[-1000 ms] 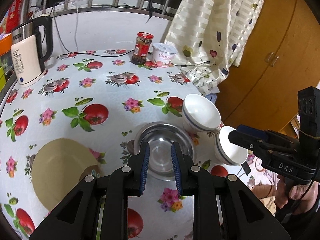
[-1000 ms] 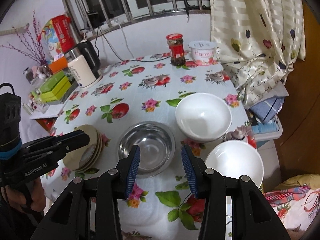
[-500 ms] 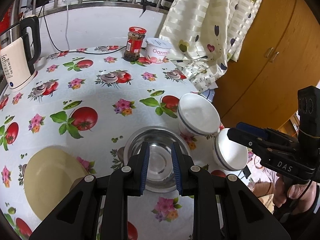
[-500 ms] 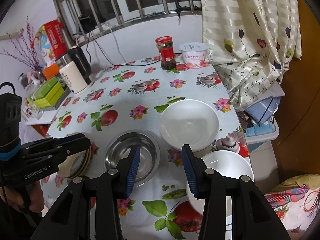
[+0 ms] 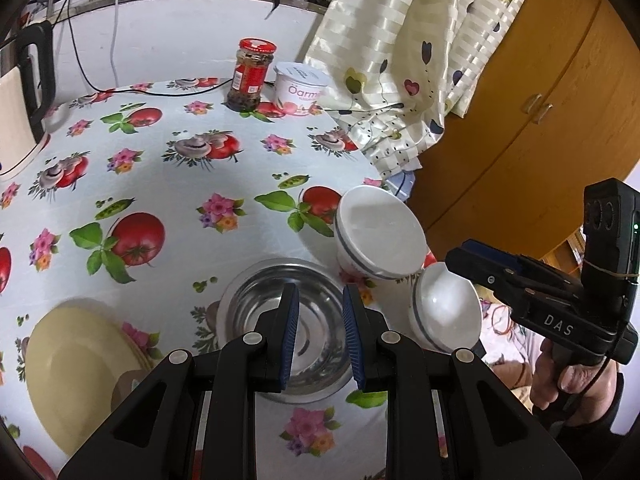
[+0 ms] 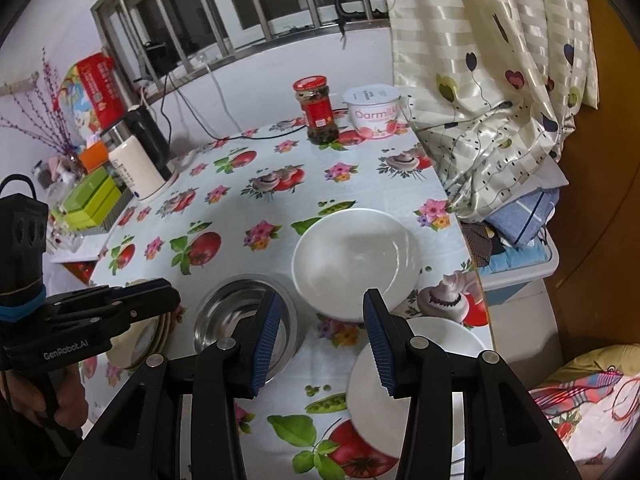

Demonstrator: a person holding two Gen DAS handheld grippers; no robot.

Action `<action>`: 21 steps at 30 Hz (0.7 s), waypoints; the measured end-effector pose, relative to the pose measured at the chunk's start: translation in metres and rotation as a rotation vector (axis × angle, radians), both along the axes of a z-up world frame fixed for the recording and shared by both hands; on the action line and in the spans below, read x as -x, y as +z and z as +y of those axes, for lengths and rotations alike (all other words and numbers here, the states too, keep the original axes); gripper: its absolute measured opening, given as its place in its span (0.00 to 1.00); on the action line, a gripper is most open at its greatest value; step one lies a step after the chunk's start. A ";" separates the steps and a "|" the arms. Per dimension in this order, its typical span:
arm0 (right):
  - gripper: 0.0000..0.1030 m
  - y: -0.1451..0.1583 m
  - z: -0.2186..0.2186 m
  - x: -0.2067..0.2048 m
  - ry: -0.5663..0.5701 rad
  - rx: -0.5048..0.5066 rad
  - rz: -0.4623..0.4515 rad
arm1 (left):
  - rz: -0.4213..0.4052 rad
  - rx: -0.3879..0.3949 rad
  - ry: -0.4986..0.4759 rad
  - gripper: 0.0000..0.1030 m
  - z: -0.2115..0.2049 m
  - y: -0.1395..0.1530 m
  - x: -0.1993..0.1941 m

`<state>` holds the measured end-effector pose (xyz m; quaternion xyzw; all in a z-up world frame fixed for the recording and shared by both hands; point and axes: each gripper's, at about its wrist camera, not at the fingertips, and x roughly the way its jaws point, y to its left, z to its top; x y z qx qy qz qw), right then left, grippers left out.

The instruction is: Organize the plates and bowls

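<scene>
Both claws hang empty over the table's near edge. The left gripper (image 5: 316, 334) stands partly open above the steel bowl (image 5: 298, 320); the right gripper (image 6: 320, 338) is wider apart, between that bowl and the two white bowls.

The far white bowl (image 6: 354, 262) sits toward the right edge; the near white bowl (image 6: 404, 384) sits at the near right corner, its rim close to the table's edge. The plates (image 5: 76, 376) lie near the left edge.

The white bowls look ceramic: stiff, glazed, probably slippery and breakable, so a pinch across the rim wall seems the sensible hold. The steel bowl is likely light and tough, also best taken by the rim.

The right view shows the plates as a stack (image 6: 150, 334), partly hidden behind the left gripper; the left view shows only the top plate, but reveals blue bands on the white bowls' outsides.
</scene>
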<state>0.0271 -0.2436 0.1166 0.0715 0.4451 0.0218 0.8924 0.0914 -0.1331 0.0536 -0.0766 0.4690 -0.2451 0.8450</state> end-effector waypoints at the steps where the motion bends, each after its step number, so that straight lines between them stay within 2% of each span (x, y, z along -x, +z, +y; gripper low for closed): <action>1: 0.41 0.000 -0.002 -0.001 -0.003 -0.004 0.001 | 0.001 0.002 -0.003 0.23 -0.001 0.000 -0.002; 9: 0.40 -0.006 -0.021 -0.008 -0.040 -0.015 0.009 | 0.015 0.006 -0.021 0.23 -0.018 -0.004 -0.015; 21: 0.28 -0.023 -0.048 -0.023 -0.083 -0.028 0.044 | 0.050 0.010 -0.033 0.23 -0.040 -0.017 -0.039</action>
